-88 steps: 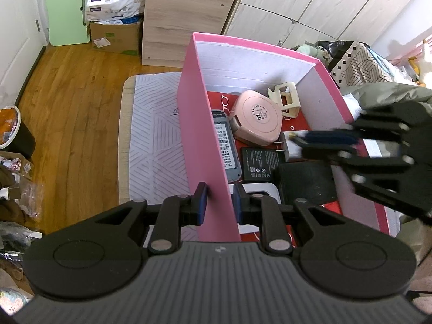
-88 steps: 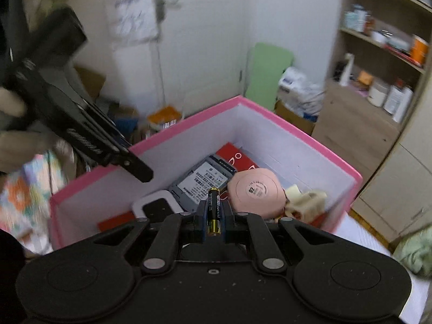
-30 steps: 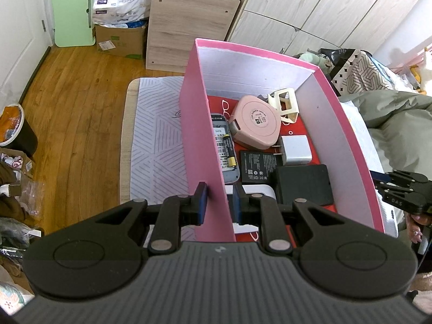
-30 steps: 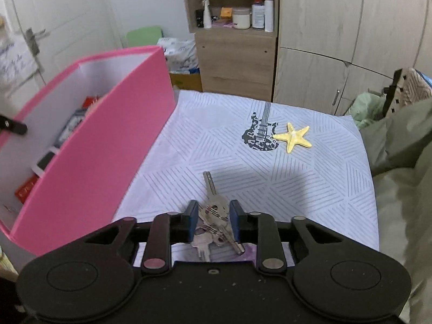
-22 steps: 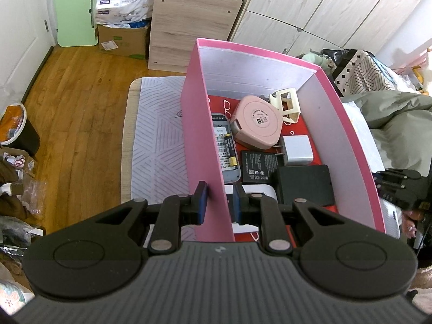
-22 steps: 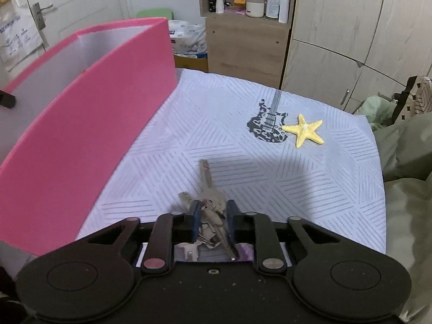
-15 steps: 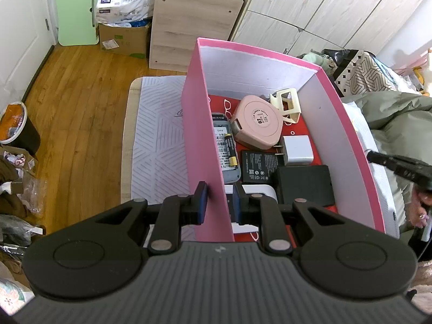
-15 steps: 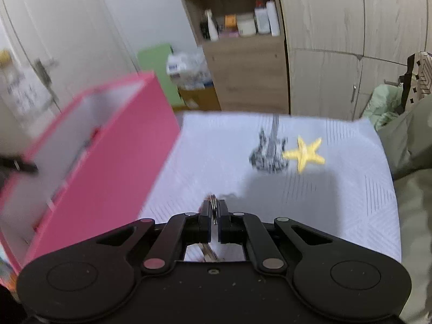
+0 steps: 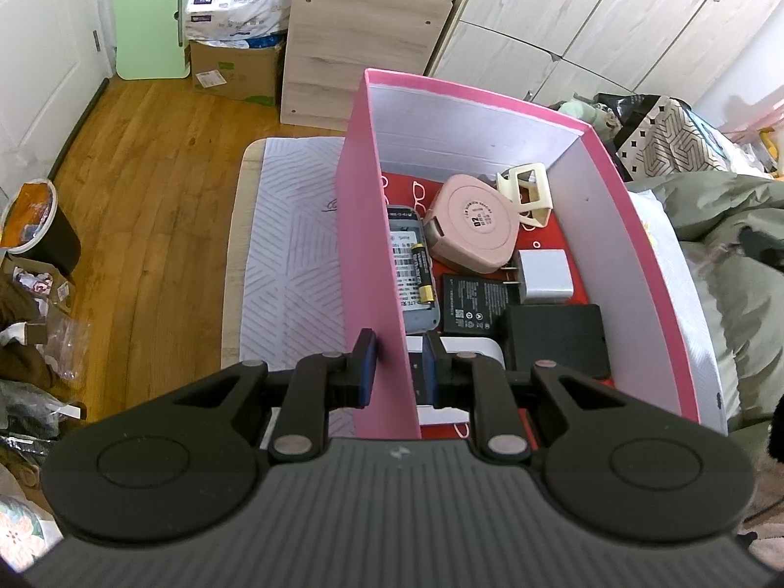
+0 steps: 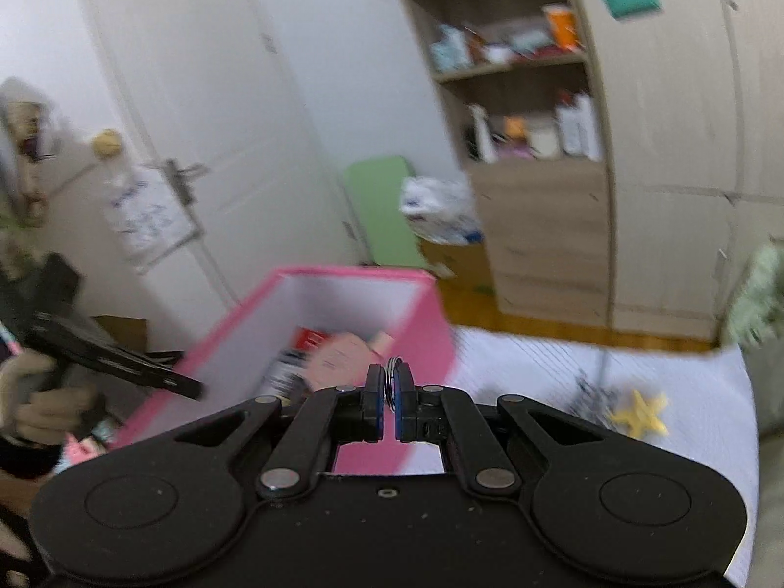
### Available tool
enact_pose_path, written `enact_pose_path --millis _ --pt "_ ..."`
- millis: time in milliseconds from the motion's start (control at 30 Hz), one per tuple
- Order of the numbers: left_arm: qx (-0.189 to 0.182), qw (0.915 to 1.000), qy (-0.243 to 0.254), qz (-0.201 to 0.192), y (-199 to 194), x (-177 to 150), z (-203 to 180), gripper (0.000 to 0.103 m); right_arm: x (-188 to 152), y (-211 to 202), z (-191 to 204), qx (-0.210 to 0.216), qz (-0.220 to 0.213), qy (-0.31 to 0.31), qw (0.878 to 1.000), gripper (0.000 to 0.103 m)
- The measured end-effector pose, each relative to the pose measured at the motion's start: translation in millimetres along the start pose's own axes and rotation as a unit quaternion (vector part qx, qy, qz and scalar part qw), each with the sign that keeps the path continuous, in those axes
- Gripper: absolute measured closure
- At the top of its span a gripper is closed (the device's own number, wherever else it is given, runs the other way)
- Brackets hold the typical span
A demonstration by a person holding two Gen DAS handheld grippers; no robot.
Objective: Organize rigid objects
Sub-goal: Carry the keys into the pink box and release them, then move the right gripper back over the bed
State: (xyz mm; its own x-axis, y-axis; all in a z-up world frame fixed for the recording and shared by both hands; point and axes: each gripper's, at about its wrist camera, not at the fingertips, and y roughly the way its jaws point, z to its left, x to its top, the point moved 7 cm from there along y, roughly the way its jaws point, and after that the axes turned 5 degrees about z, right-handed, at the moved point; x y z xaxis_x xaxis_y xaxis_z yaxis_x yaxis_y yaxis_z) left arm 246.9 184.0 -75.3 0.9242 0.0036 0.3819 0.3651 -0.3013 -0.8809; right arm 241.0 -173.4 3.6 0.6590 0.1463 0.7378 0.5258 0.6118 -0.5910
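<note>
My left gripper (image 9: 396,365) is shut on the near left wall of the pink box (image 9: 362,225). The box holds a battery (image 9: 422,270), a pink round case (image 9: 474,228), a white charger (image 9: 545,275), black packs and a cream clip. My right gripper (image 10: 390,392) is shut on a key ring (image 10: 392,377); the keys hang hidden below the fingers. It is lifted above the bedsheet, right of the pink box (image 10: 416,338). The right wrist view is blurred.
A yellow starfish (image 10: 639,411) lies on the striped sheet (image 10: 539,372) at the right. A wooden cabinet (image 9: 362,39) and wardrobe doors stand behind the box. Green bedding (image 9: 725,245) lies to the right. Wooden floor and a bin (image 9: 34,225) are on the left.
My right gripper closed on the keys lying on the sheet, lifted them and swung left toward the box. Earlier it dropped the battery into the box. My left gripper kept its hold.
</note>
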Motion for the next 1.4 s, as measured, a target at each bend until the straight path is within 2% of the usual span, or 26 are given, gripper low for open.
enact_pose_path --millis 100,233,467,567,633,733,800,833,967,1100,1233,1400 --pt "0.001 1.0000 0.000 0.000 0 0 0 0.085 12 -2 24 0.040 0.001 -0.023 0.999 0.097" --pt "0.002 1.0000 0.000 0.000 0 0 0 0.085 15 6 47 0.098 0.027 -0.032 0.994 0.097" --pt "0.003 1.0000 -0.002 -0.002 0 0 0 0.085 -12 51 79 0.182 0.119 -0.017 0.976 0.097" --pt "0.002 1.0000 -0.005 -0.003 0 0 0 0.085 -28 71 86 0.194 0.154 -0.016 0.969 0.097" --pt "0.000 1.0000 -0.007 -0.004 0 0 0 0.085 -36 80 87 0.185 0.170 -0.018 0.968 0.097" --pt "0.000 1.0000 -0.007 -0.004 0 0 0 0.085 -44 87 81 0.144 0.188 -0.034 0.971 0.097" --pt "0.000 1.0000 -0.007 -0.004 0 -1 0 0.085 -49 84 75 0.110 0.196 -0.043 0.974 0.090" --pt "0.000 1.0000 -0.007 -0.005 0 -1 0 0.085 -50 79 71 0.103 0.195 -0.043 0.975 0.090" --pt "-0.001 0.9999 -0.009 -0.004 -1 -1 0 0.084 -43 50 57 0.097 0.163 -0.023 0.981 0.079" --pt "-0.003 0.9999 -0.012 -0.005 -1 -1 0 0.084 -34 13 30 0.077 0.116 0.012 0.990 0.077" --pt "-0.004 0.9999 -0.015 -0.006 -1 -1 0 0.084 -41 -11 3 0.016 0.089 0.037 0.995 0.073" --pt "-0.001 0.9999 -0.014 -0.005 -1 0 -1 0.083 -70 -14 -31 -0.053 0.106 0.070 0.990 0.073"
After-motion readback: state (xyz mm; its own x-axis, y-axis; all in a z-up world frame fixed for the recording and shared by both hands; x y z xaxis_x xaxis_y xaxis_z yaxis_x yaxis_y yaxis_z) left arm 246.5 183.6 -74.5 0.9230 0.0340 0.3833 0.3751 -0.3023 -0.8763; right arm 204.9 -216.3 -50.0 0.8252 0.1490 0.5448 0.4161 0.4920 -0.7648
